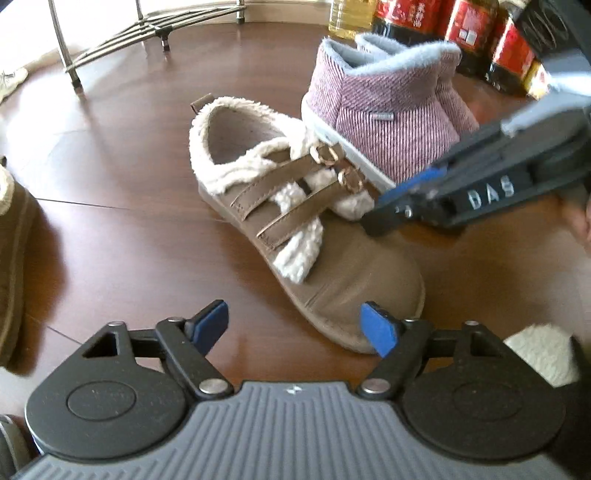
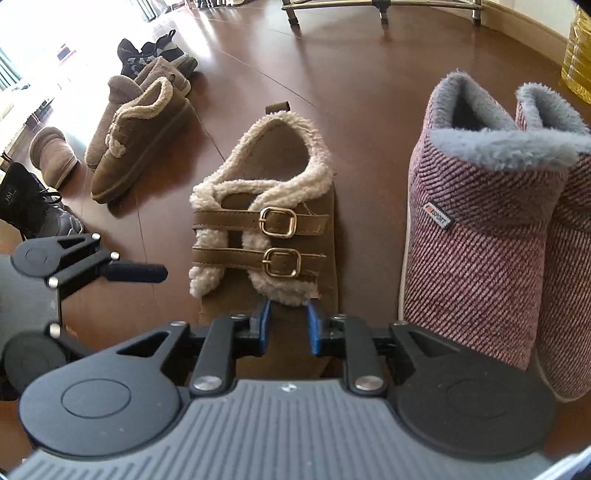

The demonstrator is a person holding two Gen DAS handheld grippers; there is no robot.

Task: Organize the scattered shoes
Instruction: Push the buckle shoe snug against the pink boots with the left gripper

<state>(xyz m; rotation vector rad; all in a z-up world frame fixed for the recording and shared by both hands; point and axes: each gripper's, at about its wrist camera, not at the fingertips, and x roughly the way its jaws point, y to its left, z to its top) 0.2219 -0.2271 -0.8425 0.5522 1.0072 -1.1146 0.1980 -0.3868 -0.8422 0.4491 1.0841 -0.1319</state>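
Observation:
A brown shoe [image 1: 295, 221] [image 2: 266, 229] with cream fleece lining and two buckled straps lies on the wooden floor. My left gripper [image 1: 295, 325] stands open just short of its toe, the right-hand pad at the toe's edge and nothing pressed between the pads. My right gripper [image 2: 289, 321] comes in over the shoe's front. Its blue pads stand a narrow gap apart at the lower fleece tuft, with the brown upper showing between them. Seen from the left wrist, the right gripper [image 1: 376, 218] touches the fleece beside the straps. The matching brown shoe [image 2: 140, 147] lies farther left.
A pair of purple striped boots [image 1: 388, 107] [image 2: 480, 240] stands close against the shoe's side. Bottles [image 1: 469, 26] line the wall behind them. A metal rack [image 1: 147, 26] stands at the back. Tan boots [image 2: 51, 158] and black sneakers [image 2: 33, 210] lie at the left.

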